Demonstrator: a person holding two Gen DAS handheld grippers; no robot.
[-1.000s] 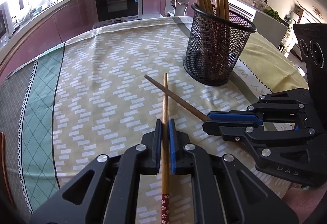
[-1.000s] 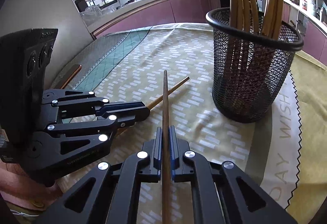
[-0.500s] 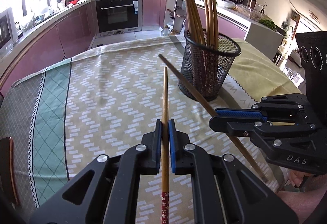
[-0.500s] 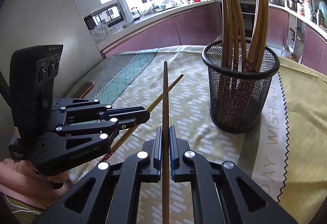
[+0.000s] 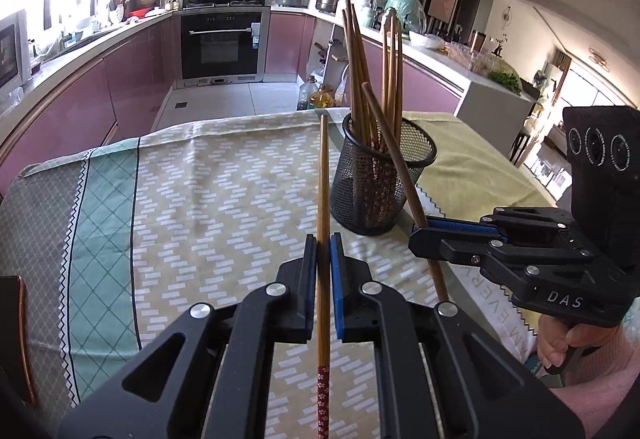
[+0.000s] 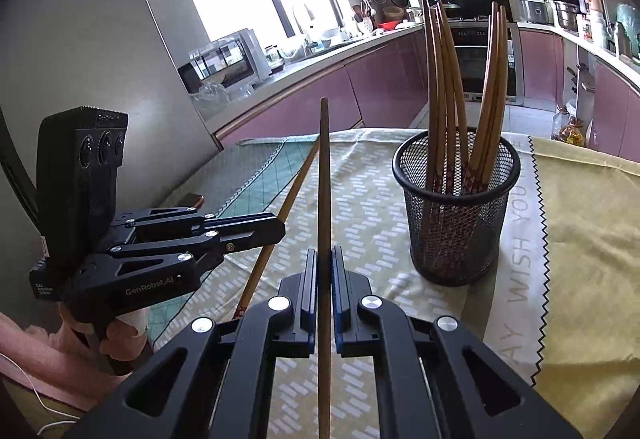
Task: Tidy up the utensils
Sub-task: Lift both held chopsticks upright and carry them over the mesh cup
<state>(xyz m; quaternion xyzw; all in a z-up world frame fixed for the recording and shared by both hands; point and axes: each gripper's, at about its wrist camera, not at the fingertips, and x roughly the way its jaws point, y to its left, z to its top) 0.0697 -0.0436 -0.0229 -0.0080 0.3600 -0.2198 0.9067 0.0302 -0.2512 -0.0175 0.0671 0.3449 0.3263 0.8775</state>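
Left gripper (image 5: 323, 239) clamped on light chopstick (image 5: 323, 179), red-patterned end toward camera, tip up and forward. Right gripper (image 6: 324, 253) clamped on darker chopstick (image 6: 325, 175), also angled up. Both held above patterned tablecloth (image 5: 200, 199). Mesh cup (image 6: 456, 215) standing on cloth ahead, near both tips, holding more chopsticks (image 6: 444, 79) upright.

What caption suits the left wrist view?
Left gripper and right gripper each clamp a chopstick near the mesh holder.
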